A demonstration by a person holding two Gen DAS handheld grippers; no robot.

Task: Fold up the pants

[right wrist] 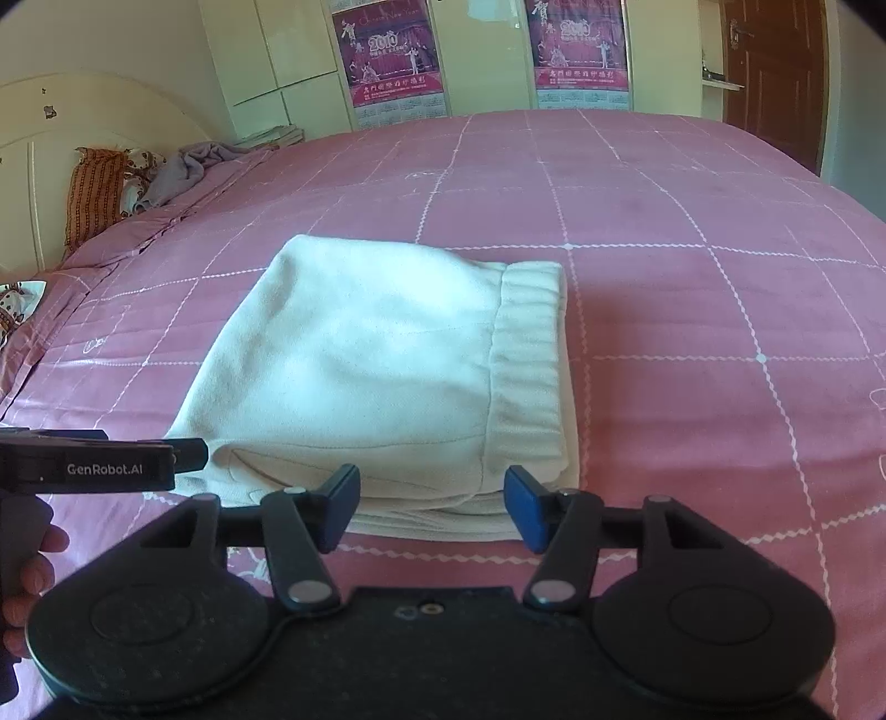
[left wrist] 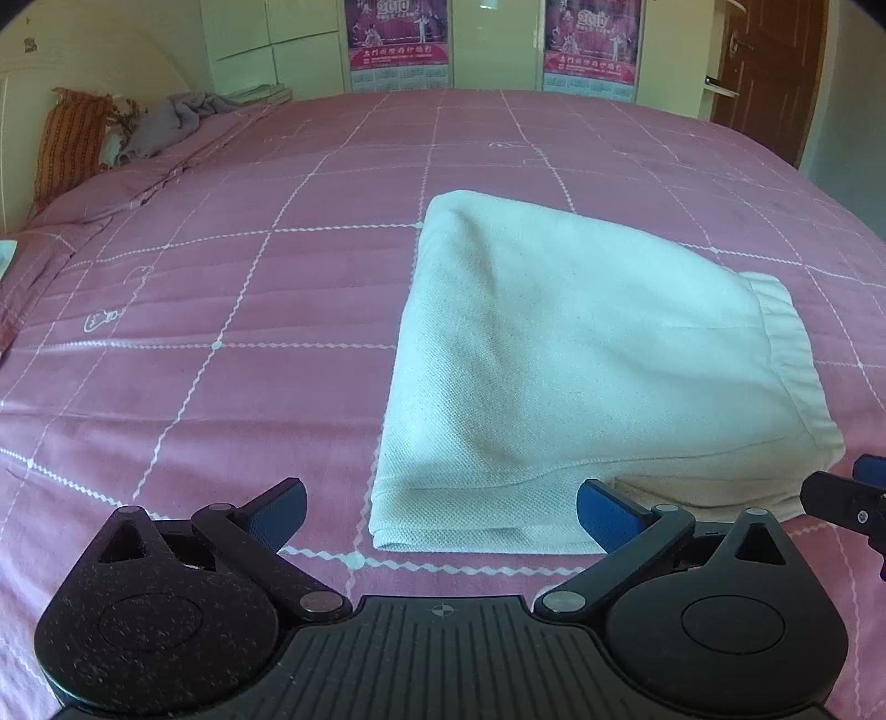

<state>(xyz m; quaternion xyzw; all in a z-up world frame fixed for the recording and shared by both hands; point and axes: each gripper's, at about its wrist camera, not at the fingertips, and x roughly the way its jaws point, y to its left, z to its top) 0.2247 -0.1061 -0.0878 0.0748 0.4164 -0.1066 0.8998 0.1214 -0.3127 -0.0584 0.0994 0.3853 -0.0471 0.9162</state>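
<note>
The pants [left wrist: 581, 360], a pale cream pair, lie folded into a thick rectangular stack on the pink bed [left wrist: 221, 332], near its front edge. The ribbed waistband [right wrist: 526, 360] runs along the right side of the stack, and the layered fold edges face the cameras. The top layer is smooth, with a soft crease across the lower part.

The left tongs [left wrist: 440, 512] stand spread wide just in front of the stack's near left corner; the blue pads [left wrist: 279, 515] grip nothing, and the cloth lies beyond them, not pressed. The right tongs [right wrist: 432, 509] are released as well, their jaws parted in front of the stack's near edge, with the fabric showing behind the gap and neither pad pinching it. In the right wrist view, the left tool's body juts in from the left edge, with a person's hand [right wrist: 30, 576] around its handle.

The bed's cover [right wrist: 692, 277] is a pink quilt crossed by white grid lines. At the headboard end sit an orange striped pillow [left wrist: 72, 144] and a crumpled grey blanket [left wrist: 166, 119]. Two pink calendar posters [left wrist: 396, 41] hang on the pale cabinet doors behind, and a brown door [left wrist: 769, 72] stands at the right.
</note>
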